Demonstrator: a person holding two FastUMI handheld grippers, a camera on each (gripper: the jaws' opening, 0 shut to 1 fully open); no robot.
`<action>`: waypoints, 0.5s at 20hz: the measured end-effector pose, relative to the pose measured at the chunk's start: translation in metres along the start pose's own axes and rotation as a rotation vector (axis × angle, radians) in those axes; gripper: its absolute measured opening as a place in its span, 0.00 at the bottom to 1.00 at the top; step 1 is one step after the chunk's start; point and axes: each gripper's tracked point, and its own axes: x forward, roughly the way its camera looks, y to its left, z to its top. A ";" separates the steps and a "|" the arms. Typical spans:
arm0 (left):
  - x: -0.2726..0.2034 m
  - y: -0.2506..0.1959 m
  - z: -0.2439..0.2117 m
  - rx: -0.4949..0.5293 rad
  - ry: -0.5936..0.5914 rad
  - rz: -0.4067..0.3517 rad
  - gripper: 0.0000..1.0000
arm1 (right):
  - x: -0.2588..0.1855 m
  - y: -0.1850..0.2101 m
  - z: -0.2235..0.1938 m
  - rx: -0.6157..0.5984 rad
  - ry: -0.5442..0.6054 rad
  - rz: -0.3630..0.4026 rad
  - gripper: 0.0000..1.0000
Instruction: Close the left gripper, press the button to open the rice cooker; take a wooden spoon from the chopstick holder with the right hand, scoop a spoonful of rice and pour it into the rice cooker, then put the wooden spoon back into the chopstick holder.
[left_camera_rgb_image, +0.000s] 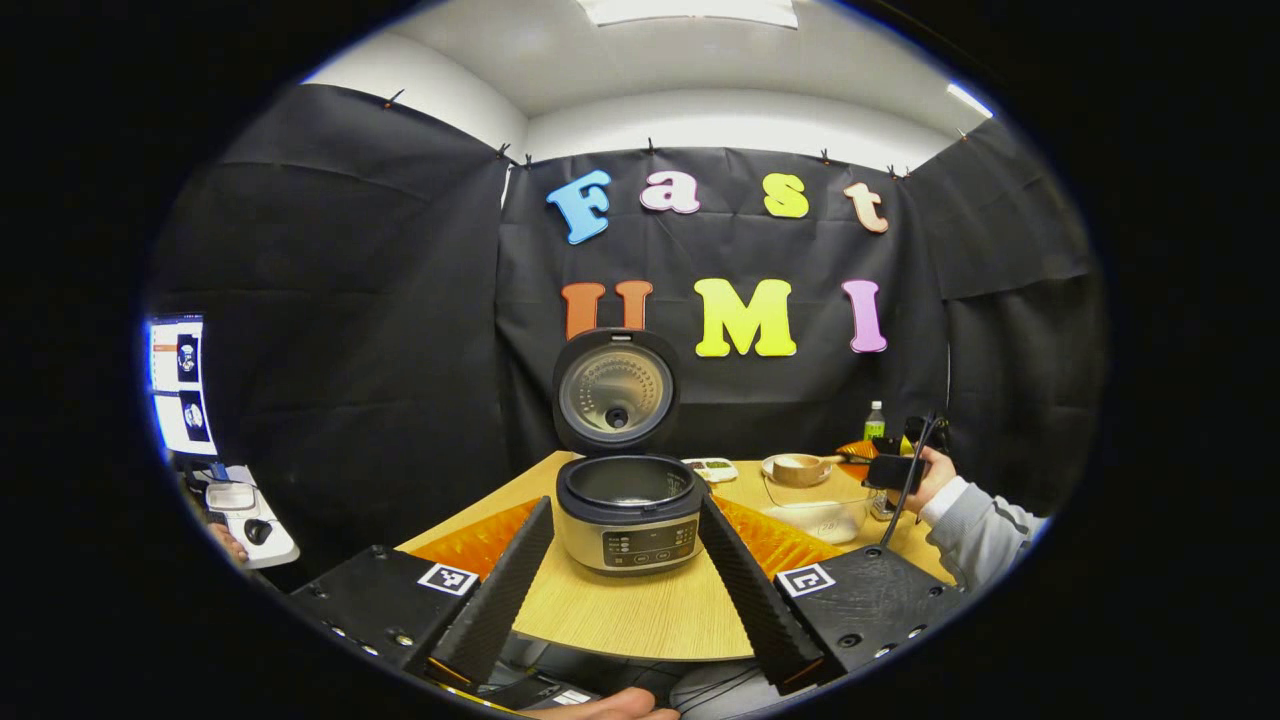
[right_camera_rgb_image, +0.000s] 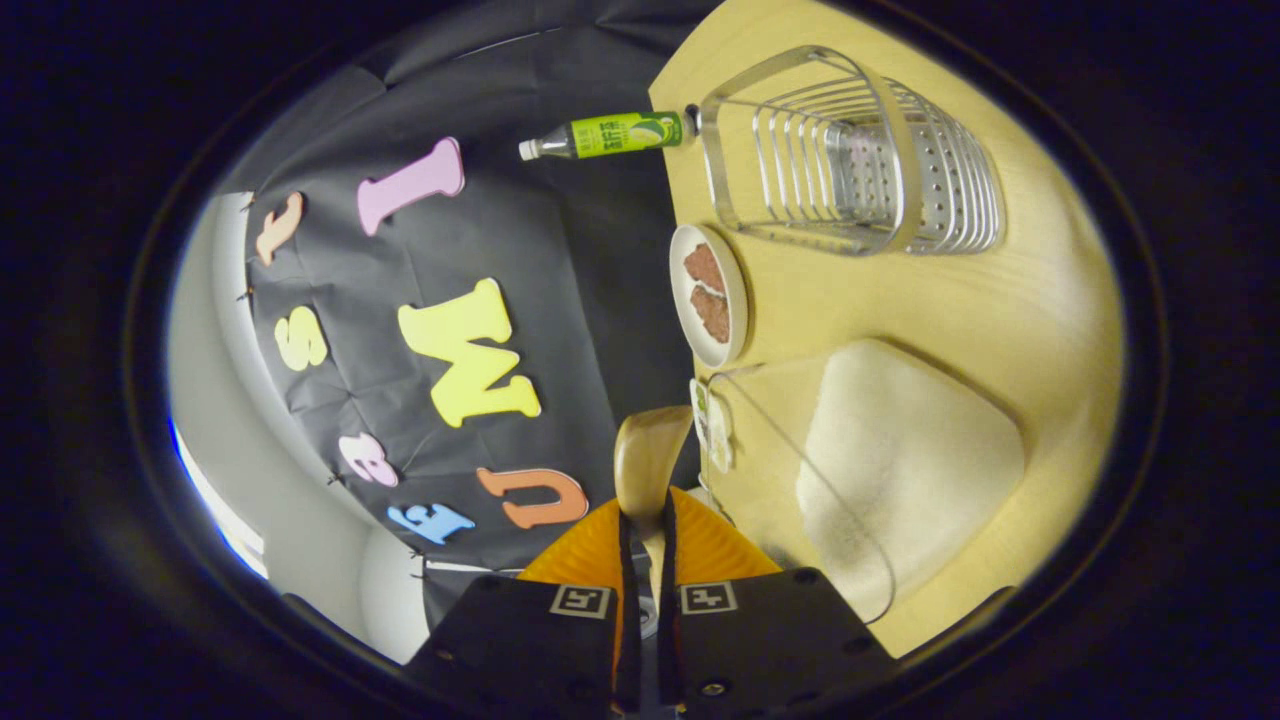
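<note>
The rice cooker (left_camera_rgb_image: 628, 515) stands on the wooden table with its lid (left_camera_rgb_image: 615, 392) raised upright and the inner pot showing. My left gripper (left_camera_rgb_image: 625, 505) is open, its fingers spread to either side of the cooker and a little short of it. My right gripper (right_camera_rgb_image: 645, 520) is shut on the handle of the wooden spoon (right_camera_rgb_image: 650, 455), which is turned on its side beside the clear container of rice (right_camera_rgb_image: 900, 460). In the left gripper view a hand holds that gripper (left_camera_rgb_image: 893, 470) at the right, with the spoon (left_camera_rgb_image: 800, 468) above the rice container (left_camera_rgb_image: 815, 515). The metal chopstick holder (right_camera_rgb_image: 860, 150) stands beyond.
A plate with brown food (right_camera_rgb_image: 708, 295) and a green bottle (right_camera_rgb_image: 610, 133) stand at the table's far edge by the holder. An orange mat (left_camera_rgb_image: 480, 540) lies under the cooker. A small dish (left_camera_rgb_image: 712, 468) sits behind it. A monitor (left_camera_rgb_image: 180, 385) glows at far left.
</note>
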 end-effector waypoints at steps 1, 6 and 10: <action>-0.001 0.005 0.002 0.011 -0.004 0.011 0.93 | 0.003 0.007 -0.010 -0.008 0.009 0.007 0.12; -0.011 0.012 0.009 0.004 -0.019 0.014 0.93 | 0.023 0.047 -0.069 -0.081 0.057 0.019 0.12; -0.016 0.021 0.012 -0.002 -0.020 0.019 0.93 | 0.042 0.070 -0.119 -0.199 0.067 -0.003 0.12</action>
